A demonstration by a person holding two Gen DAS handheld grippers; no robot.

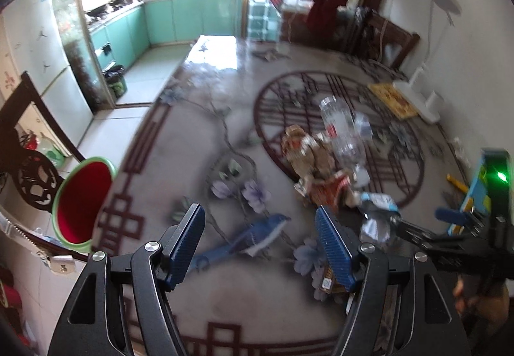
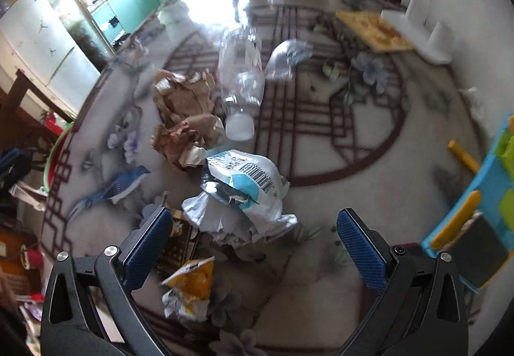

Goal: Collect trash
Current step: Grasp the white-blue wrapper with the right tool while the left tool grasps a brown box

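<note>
Trash lies on a round table with a patterned top (image 1: 199, 144). A clear plastic bottle (image 2: 241, 80) lies by crumpled brown paper (image 2: 184, 105). A silver-white foil wrapper (image 2: 247, 195) lies just ahead of my open right gripper (image 2: 253, 243), between its fingers' line. A yellow wrapper (image 2: 192, 288) lies near its left finger. In the left wrist view the bottle (image 1: 342, 131), brown paper (image 1: 308, 160) and foil wrapper (image 1: 377, 214) sit to the right of my open, empty left gripper (image 1: 260, 243). The right gripper's tip (image 1: 414, 229) touches the wrapper there.
A red bin with a green rim (image 1: 83, 195) stands below the table's left edge. A blue toy box (image 2: 475, 214) and yellow stick (image 2: 464, 157) lie at the right. A yellow mat (image 2: 372, 30) and white stand (image 2: 433, 41) sit at the far right. A dark chair (image 1: 29, 169) stands left.
</note>
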